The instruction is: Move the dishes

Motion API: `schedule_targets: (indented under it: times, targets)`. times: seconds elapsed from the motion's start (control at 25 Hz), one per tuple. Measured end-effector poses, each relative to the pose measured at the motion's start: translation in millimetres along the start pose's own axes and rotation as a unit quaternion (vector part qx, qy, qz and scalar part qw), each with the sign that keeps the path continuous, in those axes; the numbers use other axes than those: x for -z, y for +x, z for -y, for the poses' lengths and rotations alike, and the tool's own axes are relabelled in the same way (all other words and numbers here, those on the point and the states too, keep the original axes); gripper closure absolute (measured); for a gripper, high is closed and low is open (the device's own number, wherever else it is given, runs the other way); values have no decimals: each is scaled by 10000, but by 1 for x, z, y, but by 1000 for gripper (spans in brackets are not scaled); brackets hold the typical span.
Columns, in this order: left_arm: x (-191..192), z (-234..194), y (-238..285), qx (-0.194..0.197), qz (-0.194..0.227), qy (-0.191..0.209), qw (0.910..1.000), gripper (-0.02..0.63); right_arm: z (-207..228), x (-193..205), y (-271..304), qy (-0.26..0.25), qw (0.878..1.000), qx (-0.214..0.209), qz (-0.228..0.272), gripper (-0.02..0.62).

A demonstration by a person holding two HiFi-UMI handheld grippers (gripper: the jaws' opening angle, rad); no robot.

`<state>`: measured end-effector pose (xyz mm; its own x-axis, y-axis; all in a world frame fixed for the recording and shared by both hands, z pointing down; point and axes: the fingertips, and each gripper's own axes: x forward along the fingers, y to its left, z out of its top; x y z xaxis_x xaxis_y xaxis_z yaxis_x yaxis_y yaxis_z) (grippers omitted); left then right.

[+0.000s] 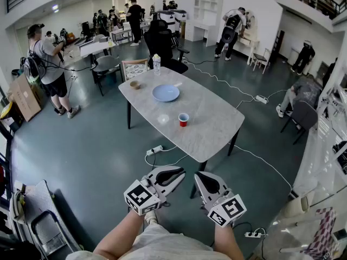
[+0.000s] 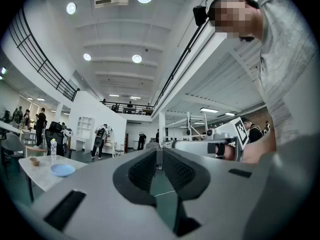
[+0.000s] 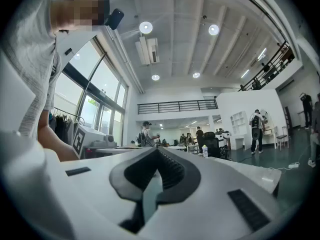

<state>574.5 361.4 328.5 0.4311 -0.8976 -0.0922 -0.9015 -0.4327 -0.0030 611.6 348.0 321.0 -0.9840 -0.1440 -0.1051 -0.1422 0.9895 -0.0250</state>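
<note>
Head view: both hand-held grippers were low in frame, held side by side over the grey floor (image 1: 92,145), well short of the table (image 1: 211,129). Neither touched anything.

Left hand-held gripper (image 1: 180,172): in its own view (image 2: 160,155) jaws were all but together, w/ only a thin slit at the tips and nothing in it. Pointed roughly level.

Right hand-held gripper (image 1: 198,177): in its own view (image 3: 157,151) jaws were fully together, tips meeting, nothing between. It was just beside the left one, not touching it.

Dishes, all on the marble-look table, well apart from both hand-held grippers:
- blue plate (image 1: 166,93) sat near the table's middle, toward the far end; also seen in the left gripper view (image 2: 62,170).
- red cup (image 1: 184,119) stood upright, nearer the camera than the plate, apart from it.
- small bowl (image 1: 135,84) sat by the far left edge, left of the plate.
- pale round item (image 1: 163,119) lay just left of the cup; too faint to tell what it was.

A water bottle (image 1: 156,64) stood upright at the far end of the table, behind the plate. A black office chair (image 1: 162,42) stood beyond that end. A white power strip (image 1: 154,150) w/ cable lay on the floor by the table's near side.
</note>
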Motion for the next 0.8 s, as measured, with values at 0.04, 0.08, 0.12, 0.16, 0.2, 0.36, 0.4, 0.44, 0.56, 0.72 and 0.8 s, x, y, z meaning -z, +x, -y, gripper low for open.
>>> schedule_targets:
  times: [0.04,0.08,0.12,0.16,0.2,0.36,0.4,0.44,0.56,0.72,0.8]
  targets:
    - [-2,0,1,10,3,2,10000,552,0,-2,0,3,10000,1,0,578]
    - [-4,1,1,19,4,4,10000,552,0,-3,0,6,10000,3,-1,578]
    - [-5,1,2,27,0,1,10000,552,0,-4,0,10,10000,4,-1,578]
    - [-5,1,2,29,-6,-7,10000,552,0,-4,0,13,10000,5,0,578]
    - [-4,1,2,27,-12,-19,10000,552,1,-4,0,14,10000,6,-2,578]
    - [-1,0,4,51,-23,1,10000,552,2,1,1,2,10000,2,-33,578]
    - [0,-1,5,46,-28,-8,10000,552,3,2,2,5,10000,4,-36,578]
    - [1,-2,6,35,-33,-26,10000,552,4,2,2,13,10000,7,-36,578]
    - [1,-1,8,54,-41,-37,10000,552,6,1,1,60,10000,9,-14,578]
    - [2,-2,9,76,-44,-36,10000,552,9,3,1,202,9998,-43,34,577]
    - [3,-5,9,70,-50,-43,10000,551,11,5,3,265,9996,-52,58,577]
